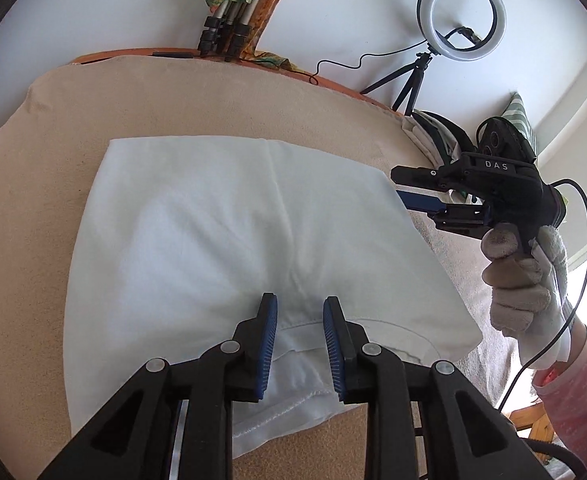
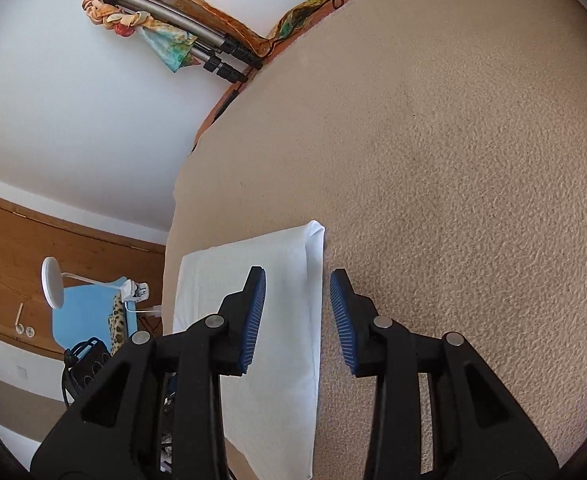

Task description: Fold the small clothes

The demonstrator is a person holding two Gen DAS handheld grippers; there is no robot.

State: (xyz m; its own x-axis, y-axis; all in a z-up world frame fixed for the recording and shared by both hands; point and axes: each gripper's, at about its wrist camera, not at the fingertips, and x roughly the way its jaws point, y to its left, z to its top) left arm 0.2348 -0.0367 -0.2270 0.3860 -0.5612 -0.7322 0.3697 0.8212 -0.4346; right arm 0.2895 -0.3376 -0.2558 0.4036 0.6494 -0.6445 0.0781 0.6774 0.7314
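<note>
A white cloth (image 1: 221,240) lies folded and flat on the tan desk (image 1: 33,220). The left tool (image 1: 300,344) hangs over its near edge with its blue pads apart — nothing is pinched. The right tool (image 2: 297,316), held by a gloved hand (image 1: 521,276), is apart too, over the cloth's side edge.

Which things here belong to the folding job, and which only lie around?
For the job:
- white garment, folded on the beige cover
- left hand-held gripper, open
- right hand-held gripper, open

Lying about:
- ring light on small tripod
- colourful scarf
- tripod legs
- white lamp
</note>
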